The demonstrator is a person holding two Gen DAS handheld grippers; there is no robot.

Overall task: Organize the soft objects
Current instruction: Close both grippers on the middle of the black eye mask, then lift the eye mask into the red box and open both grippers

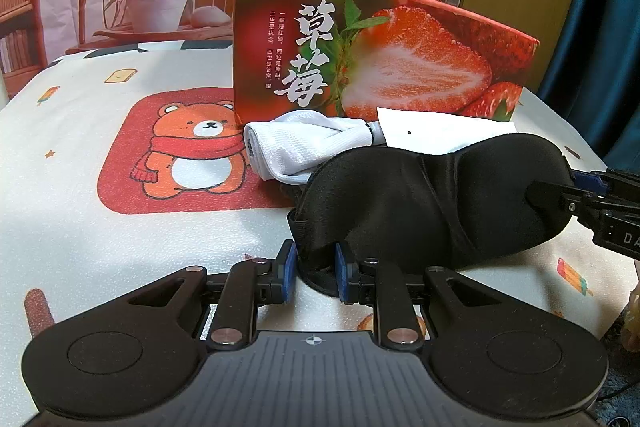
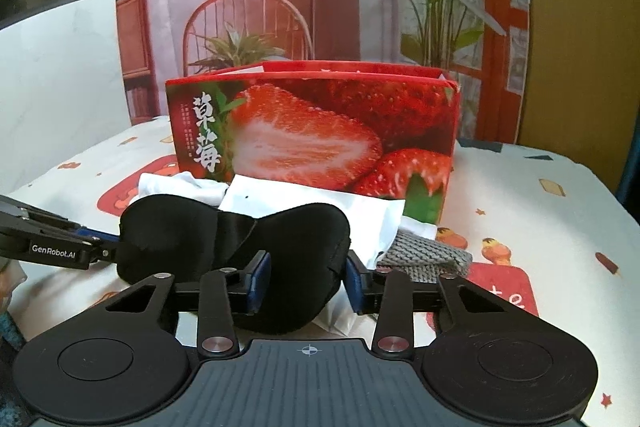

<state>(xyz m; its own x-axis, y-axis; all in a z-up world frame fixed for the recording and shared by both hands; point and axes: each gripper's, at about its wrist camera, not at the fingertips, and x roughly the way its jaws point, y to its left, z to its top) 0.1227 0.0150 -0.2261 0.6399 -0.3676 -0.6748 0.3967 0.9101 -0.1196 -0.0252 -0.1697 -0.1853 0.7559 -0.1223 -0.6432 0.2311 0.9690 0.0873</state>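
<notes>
black padded eye mask (image 1: 420, 199), two domed cups, is held over the bear-print cloth (image 1: 80, 147) before the strawberry box (image 1: 380, 51). left gripper (image 1: 316, 273) is clamped on one end, right gripper (image 2: 306, 279) brackets the other, contact unclear. best keep both ends level, lifting together into the box

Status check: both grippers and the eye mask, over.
Left gripper shut on eye mask end. Right gripper closed on other end. White sock, paper, strawberry box behind.
</notes>
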